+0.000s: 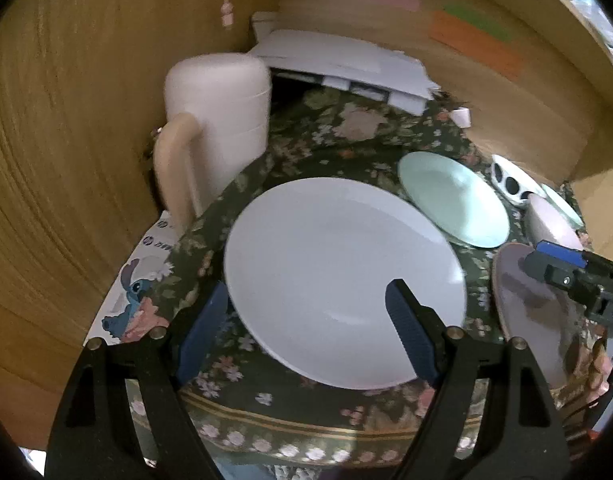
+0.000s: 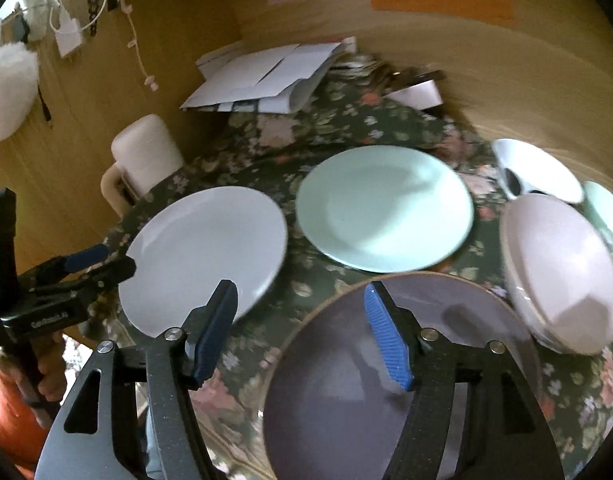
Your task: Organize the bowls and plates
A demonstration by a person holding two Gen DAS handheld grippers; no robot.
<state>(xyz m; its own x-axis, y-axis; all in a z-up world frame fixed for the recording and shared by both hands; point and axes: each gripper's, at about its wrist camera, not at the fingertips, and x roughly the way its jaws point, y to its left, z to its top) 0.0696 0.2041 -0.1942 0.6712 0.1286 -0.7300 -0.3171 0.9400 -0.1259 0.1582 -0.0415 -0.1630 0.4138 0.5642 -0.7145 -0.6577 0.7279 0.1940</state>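
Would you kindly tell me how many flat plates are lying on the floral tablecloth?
3: round white plate on the left, pale green plate behind the middle, grey-purple plate nearest. More may hide beyond the bowls.

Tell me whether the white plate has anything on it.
Empty. The white plate lies flat on the flowered tablecloth with a bare surface in both views; nothing rests on it and neither gripper touches it.

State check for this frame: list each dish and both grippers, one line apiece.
White plate: flat on cloth, unheld.
Mint plate: flat, unheld.
Grey plate: flat, nearest, unheld.
Pale bowl: tilted on its side.
Left gripper: jaws open, empty.
Right gripper: jaws open, empty.
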